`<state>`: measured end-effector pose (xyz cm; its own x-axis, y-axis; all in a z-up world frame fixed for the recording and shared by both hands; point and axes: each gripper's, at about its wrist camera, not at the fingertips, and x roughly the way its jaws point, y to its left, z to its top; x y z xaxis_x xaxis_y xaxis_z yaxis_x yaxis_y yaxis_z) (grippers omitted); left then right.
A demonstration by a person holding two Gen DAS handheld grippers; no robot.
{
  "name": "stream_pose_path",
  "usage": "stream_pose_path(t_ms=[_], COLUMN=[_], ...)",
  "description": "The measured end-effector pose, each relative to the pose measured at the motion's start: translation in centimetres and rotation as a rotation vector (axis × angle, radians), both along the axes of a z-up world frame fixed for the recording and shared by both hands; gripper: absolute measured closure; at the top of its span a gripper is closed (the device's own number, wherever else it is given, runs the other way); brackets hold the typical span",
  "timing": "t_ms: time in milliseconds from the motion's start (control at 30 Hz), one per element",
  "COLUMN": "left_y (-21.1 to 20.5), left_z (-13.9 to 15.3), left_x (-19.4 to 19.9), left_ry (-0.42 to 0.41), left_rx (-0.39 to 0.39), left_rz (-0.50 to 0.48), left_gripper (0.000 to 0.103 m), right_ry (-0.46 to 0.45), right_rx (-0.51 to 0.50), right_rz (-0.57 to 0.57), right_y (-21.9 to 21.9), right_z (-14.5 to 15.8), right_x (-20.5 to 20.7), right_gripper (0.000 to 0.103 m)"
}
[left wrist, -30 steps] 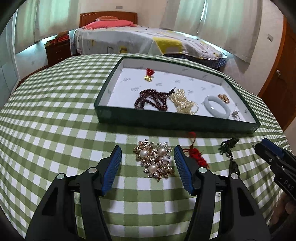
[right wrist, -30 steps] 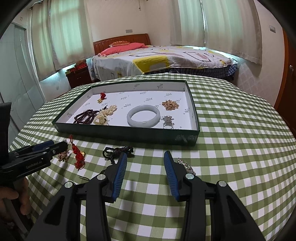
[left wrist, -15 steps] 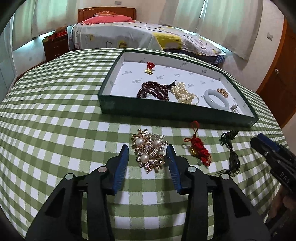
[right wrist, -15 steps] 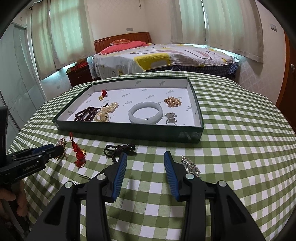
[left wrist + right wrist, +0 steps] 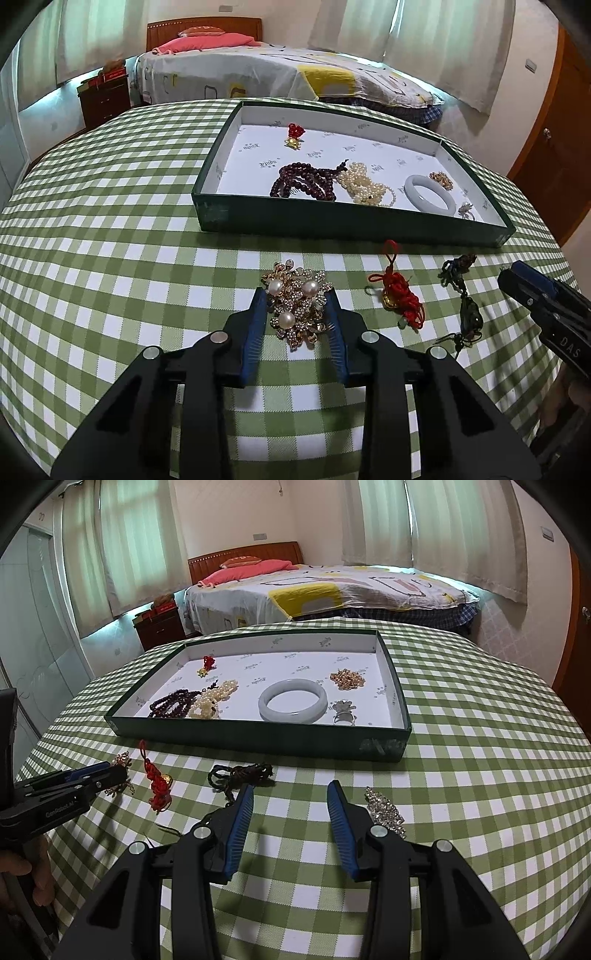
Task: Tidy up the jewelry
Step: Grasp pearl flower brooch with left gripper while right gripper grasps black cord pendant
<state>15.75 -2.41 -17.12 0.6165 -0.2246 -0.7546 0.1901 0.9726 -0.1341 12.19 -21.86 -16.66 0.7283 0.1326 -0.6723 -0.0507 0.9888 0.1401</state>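
1. The left hand-held gripper (image 5: pixel 295 314) is closing its jaws around a gold brooch with three pearls (image 5: pixel 297 306); the blue pads sit at the brooch's sides, and whether they already press on it cannot be told. The brooch lies on the green-checked surface (image 5: pixel 110 258).
2. The right hand-held gripper (image 5: pixel 290 812) is released, jaws apart over bare cloth with nothing between them. In the left wrist view its black body bears the white letters "DAS".
3. In the right wrist view, the left hand-held gripper's side reads "GenRobot.AI".
4. Just right of the brooch lie a red knotted charm (image 5: pixel 400 295) and a dark corded pendant (image 5: pixel 463 295). A sparkly silver piece (image 5: pixel 386 810) lies beside the right gripper's right finger.
5. Further out stands a dark green tray (image 5: pixel 332 221) with a white lining printed with a small repeated logo, too small to read.
6. In the tray are a red-and-gold charm (image 5: pixel 295 134), dark red beads (image 5: pixel 303 181), pearl strands (image 5: pixel 365 184), a pale bangle (image 5: pixel 428 194), a gold piece (image 5: pixel 441 180) and a ring (image 5: pixel 466 210).
7. Beyond the surface is a bed (image 5: pixel 332 587).
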Motion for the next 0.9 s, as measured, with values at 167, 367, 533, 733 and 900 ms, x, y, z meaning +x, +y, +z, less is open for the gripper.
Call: stream_pose_path(t_ms=[167,367,533,733,900], left_y=[0.3,0.4,0.4,0.8,1.3], left_z=[0.0,0.2,0.7,0.9,0.8], left_x=[-0.5,-0.8,-1.1,-1.4,-1.5], left_ry=[-0.005,-0.022,-0.047,-0.054,-0.05], left_rx=[0.018,0.038,0.049,0.048,0.04], left_rz=[-0.015,-0.017,-0.021,-0.009,0.003], left_gripper=[0.072,0.072,0.072,0.073,0.073], right_ry=[0.002,0.006,0.013,0.032,0.052], right_rx=[0.003,0.009,0.013,0.008,-0.005], right_rz=[-0.004,0.01,0.04,0.098,0.132], right_y=[0.1,0.4,1.4,3.3,4.7], right_z=[0.0,-0.2,-0.3,-0.6,-0.9], right_x=[0.0,0.2,0.1,0.0,0.1], right_gripper=[0.061,0.061,0.061,0.061,0.063])
